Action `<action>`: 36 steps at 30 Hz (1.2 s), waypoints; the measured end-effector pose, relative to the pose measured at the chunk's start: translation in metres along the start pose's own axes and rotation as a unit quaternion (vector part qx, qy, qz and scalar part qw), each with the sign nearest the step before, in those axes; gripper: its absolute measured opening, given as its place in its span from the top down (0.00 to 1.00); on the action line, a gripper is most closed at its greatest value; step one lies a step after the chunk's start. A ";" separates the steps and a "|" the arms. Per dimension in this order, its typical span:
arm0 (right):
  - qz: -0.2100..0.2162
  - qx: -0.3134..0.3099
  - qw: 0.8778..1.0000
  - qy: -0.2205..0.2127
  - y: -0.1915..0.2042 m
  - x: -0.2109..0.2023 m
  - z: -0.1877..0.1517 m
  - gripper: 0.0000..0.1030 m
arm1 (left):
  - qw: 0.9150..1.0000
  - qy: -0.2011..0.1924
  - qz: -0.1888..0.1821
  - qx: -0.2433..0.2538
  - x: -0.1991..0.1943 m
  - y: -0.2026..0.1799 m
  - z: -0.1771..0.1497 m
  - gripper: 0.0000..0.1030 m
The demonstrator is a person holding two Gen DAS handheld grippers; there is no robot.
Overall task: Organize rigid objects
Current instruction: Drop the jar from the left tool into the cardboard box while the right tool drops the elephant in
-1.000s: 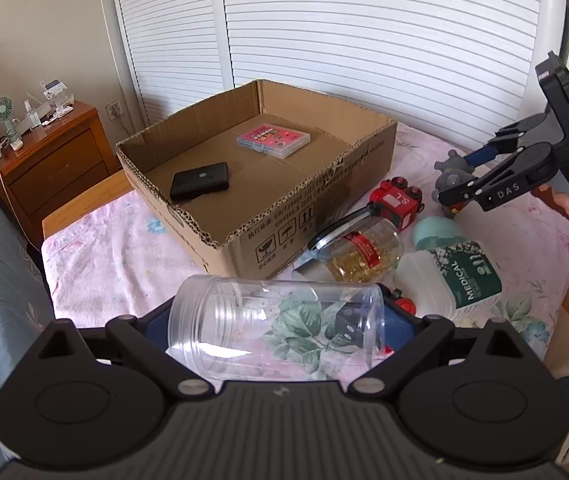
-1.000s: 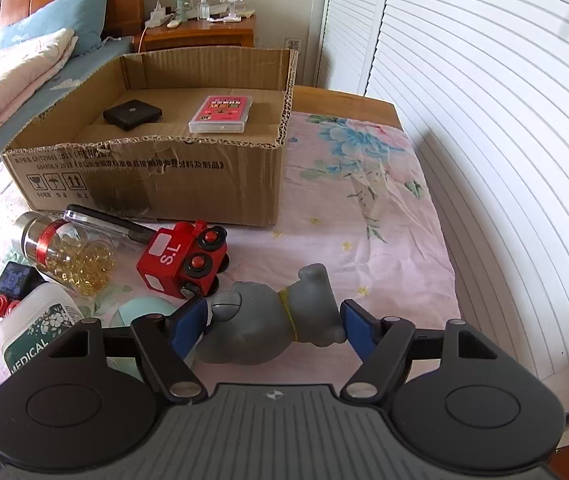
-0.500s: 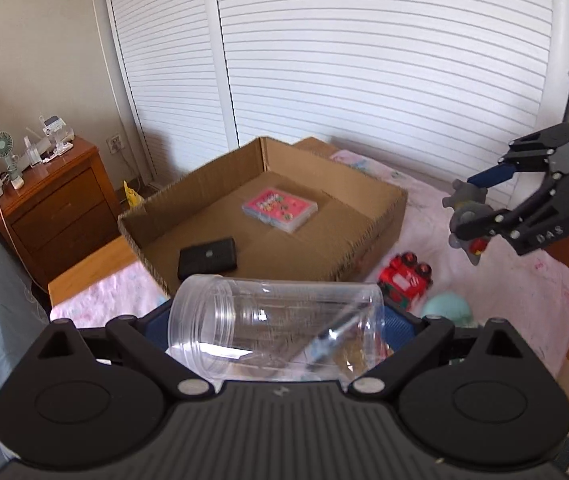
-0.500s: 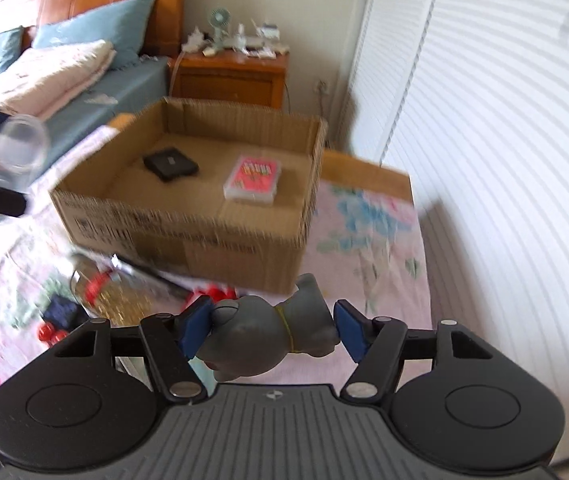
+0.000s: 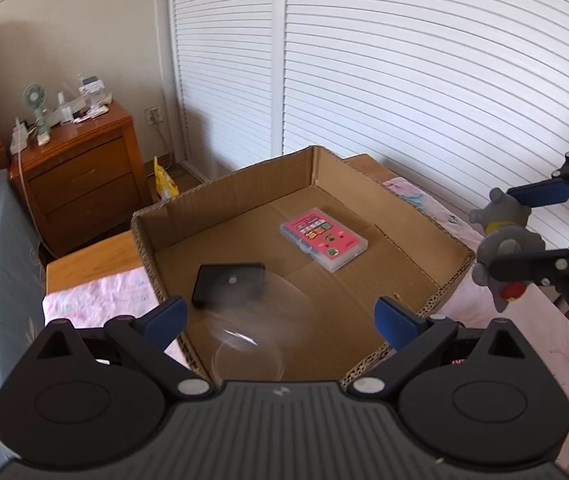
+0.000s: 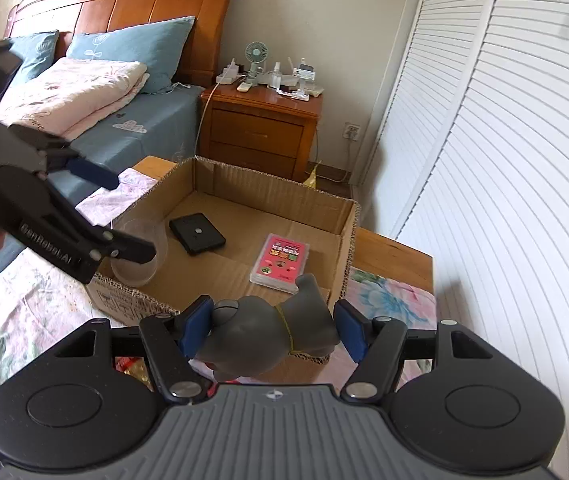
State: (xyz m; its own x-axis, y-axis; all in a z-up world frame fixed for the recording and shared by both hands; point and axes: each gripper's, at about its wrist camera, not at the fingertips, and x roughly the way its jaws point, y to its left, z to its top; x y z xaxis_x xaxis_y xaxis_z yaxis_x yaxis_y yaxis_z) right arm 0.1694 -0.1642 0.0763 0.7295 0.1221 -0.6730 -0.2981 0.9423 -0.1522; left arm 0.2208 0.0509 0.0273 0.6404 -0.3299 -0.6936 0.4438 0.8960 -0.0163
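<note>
My left gripper (image 5: 279,319) is open above the near end of the cardboard box (image 5: 244,196). The clear plastic jar (image 5: 252,332) shows blurred below the pads, loose and inside the box. From the right wrist view the jar (image 6: 136,268) lies in the box's (image 6: 268,200) near-left corner under the left gripper (image 6: 130,216). My right gripper (image 6: 272,330) is shut on a grey toy figure (image 6: 260,340) with a yellow band, held in the air at the box's near edge. In the left wrist view that toy (image 5: 500,240) hangs beyond the box's right wall.
A black case (image 5: 228,284) and a pink card box (image 5: 324,238) lie on the box floor. A flowered cloth (image 6: 24,320) covers the table. A wooden nightstand (image 6: 260,128) stands beyond, a bed (image 6: 124,128) at left, and louvered doors (image 6: 504,160) at right.
My left gripper moved over the box and opened, and the jar dropped out of it into the box. My right gripper rose off the cloth with the grey toy and came up to the box.
</note>
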 end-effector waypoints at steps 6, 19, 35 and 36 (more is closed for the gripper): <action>0.011 0.000 1.000 0.007 0.002 0.019 0.015 0.31 | 0.999 -0.017 -0.003 -0.027 -0.032 0.009 -0.027 0.03; 0.021 -0.010 1.000 0.004 0.017 0.036 0.042 0.02 | 0.999 -0.031 0.000 -0.030 -0.061 0.003 -0.062 0.03; 0.007 0.051 0.998 0.022 0.023 0.018 -0.006 0.00 | 0.999 -0.029 0.025 -0.026 -0.065 -0.007 -0.081 0.01; 0.005 0.058 0.998 0.026 0.022 0.018 -0.011 0.00 | 0.999 -0.029 0.026 -0.027 -0.065 -0.008 -0.082 0.01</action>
State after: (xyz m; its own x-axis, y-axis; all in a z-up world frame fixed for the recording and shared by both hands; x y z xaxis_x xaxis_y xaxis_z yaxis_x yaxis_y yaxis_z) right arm 0.1690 -0.1442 0.0529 0.6939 0.1177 -0.7104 -0.2294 0.9713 -0.0631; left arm 0.1239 0.0895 0.0134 0.6968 -0.2981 -0.6524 0.3764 0.9262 -0.0212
